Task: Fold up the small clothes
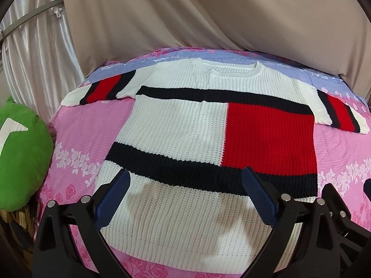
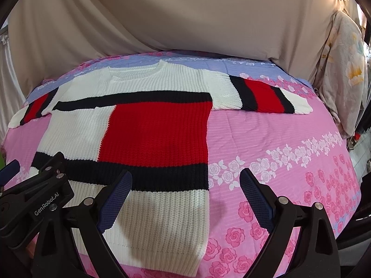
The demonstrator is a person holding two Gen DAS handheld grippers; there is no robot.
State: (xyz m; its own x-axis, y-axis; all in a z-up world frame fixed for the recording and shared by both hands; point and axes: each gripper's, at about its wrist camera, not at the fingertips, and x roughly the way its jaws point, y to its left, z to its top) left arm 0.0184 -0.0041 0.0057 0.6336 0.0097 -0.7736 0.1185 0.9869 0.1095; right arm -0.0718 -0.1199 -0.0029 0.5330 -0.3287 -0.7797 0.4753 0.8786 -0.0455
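Two views | left – green cushion point(image 1: 20, 153) | right – sweater point(image 2: 153, 134) sleeve

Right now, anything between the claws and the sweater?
Nothing visible. The sweater lies flat and uncovered on the bedspread. Left claw and right claw are open above its hem, holding nothing.

Left tongs point(image 1: 185, 183) cover bits of the sweater point(image 1: 185, 125) hem. The green cushion point(image 1: 20, 157) is chopped off by the frame edge, and the hanging floral cloth point(image 2: 343, 74) runs out of shot too.
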